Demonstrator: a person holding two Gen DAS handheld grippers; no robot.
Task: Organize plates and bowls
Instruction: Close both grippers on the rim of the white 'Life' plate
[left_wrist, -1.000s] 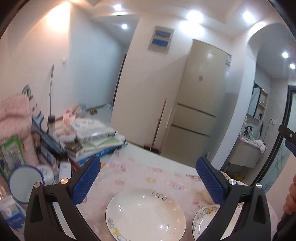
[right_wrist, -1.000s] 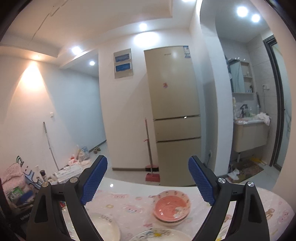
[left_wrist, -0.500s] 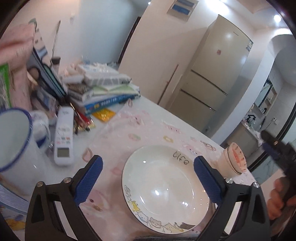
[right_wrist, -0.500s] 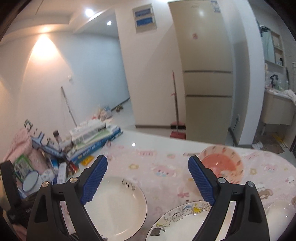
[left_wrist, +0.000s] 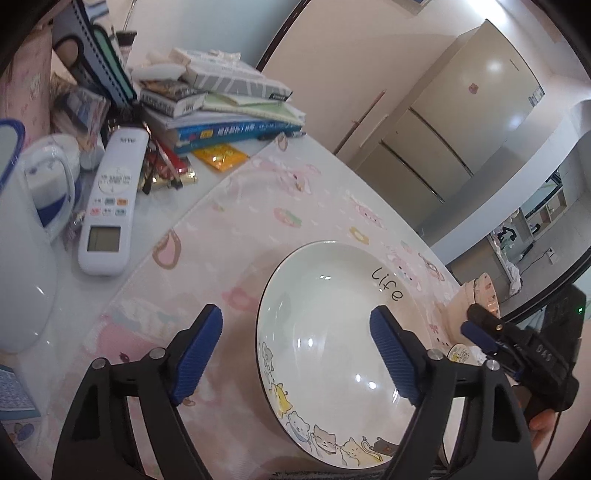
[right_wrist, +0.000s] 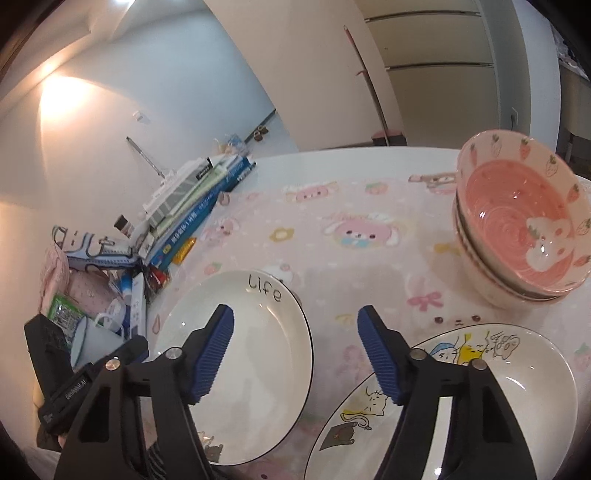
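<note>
Left gripper (left_wrist: 295, 356) spread wide, empty, hovering low over the near-left rim of the white "Life" plate (left_wrist: 332, 332) without touching it. Right gripper (right_wrist: 295, 350) spread wide too, empty, poised above the gap between that plate (right_wrist: 236, 365) and the cartoon plate (right_wrist: 517, 387) at the near edge of the desk (right_wrist: 332, 166). Pink strawberry bowls (right_wrist: 517, 236) already nested in a stack toward the far right edge, well apart from both plates.

Likely step: picking up the "Life" plate to stack it with the cartoon plate.

To do it well:
- Approach the rim from the side, one finger under the lip and one above; glazed ceramic probably slippery, so bite well onto the rim rather than at the very tip.
- Tilt the gripper low enough to slide the lower finger between rim and the pink cloth (left_wrist: 258, 206) without dragging the cloth along.
- Close firmly, lift level, avoid swinging toward the remote control (left_wrist: 110, 199), the white mug (left_wrist: 22, 258) and the book pile (left_wrist: 221, 110) along the left edge.
- Keep the right gripper clear of the path, or steadying the cartoon plate.
- Lower centred, rim to rim, release only once seated.
</note>
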